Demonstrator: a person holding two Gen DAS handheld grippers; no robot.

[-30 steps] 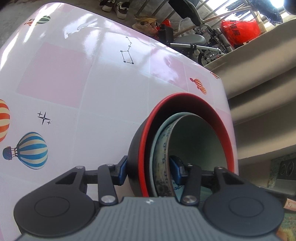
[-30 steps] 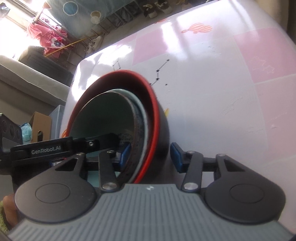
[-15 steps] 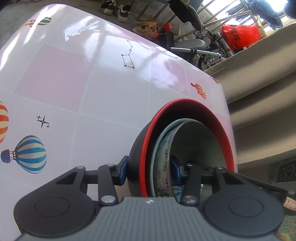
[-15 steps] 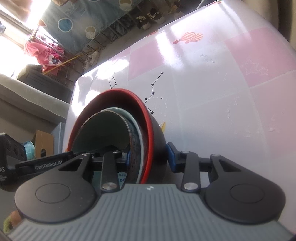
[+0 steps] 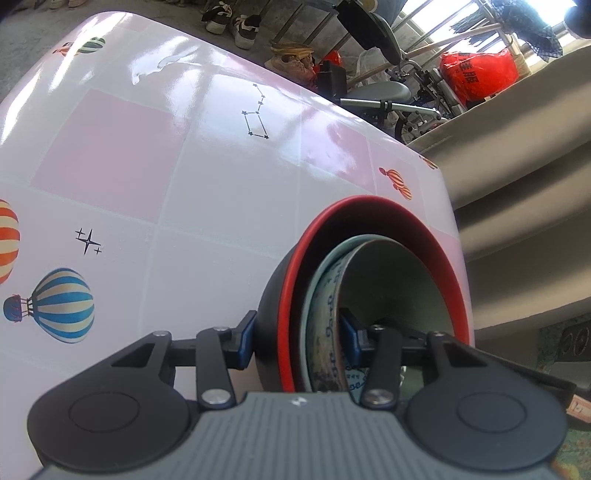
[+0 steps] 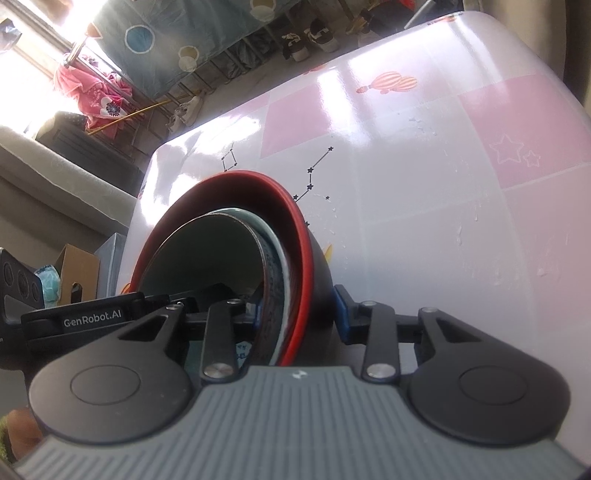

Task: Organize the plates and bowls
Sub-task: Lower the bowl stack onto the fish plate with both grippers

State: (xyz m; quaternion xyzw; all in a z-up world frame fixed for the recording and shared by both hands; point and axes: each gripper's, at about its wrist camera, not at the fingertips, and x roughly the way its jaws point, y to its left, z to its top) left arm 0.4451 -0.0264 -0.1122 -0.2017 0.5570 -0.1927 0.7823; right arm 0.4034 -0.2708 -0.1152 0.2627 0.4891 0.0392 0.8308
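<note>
Your left gripper (image 5: 297, 341) is clamped across the near wall of the nested bowls: one blue pad presses the black outside of the black-and-red bowl (image 5: 439, 254), the other sits inside against the innermost bowl's wall. Your right gripper (image 6: 297, 308) grips the same stack from the opposite side, with one pad on the black outer shell at about 3 o'clock of the stack and the other pad inside the rims; its jaws have just been closing onto that wall, and they now pinch it.

You hold three bowls nested together. The outermost is black outside with a red lining and rim. Inside it sits a pale blue-green bowl (image 5: 314, 273), only its rim showing. Inside that is a patterned bowl (image 5: 391, 280) with a blue-and-white printed outer band, a brown rim and a plain grey-green interior. The innermost bowl holds nothing but your gripper fingers.

The stack is at the table edge, at about 5 o'clock of the left wrist view. The table (image 5: 207, 192) is glossy, in white and pink squares printed with hot-air balloons, stars and constellation lines. At 12 o'clock beyond the table, shoes (image 5: 236, 20) lie on the floor.
</note>
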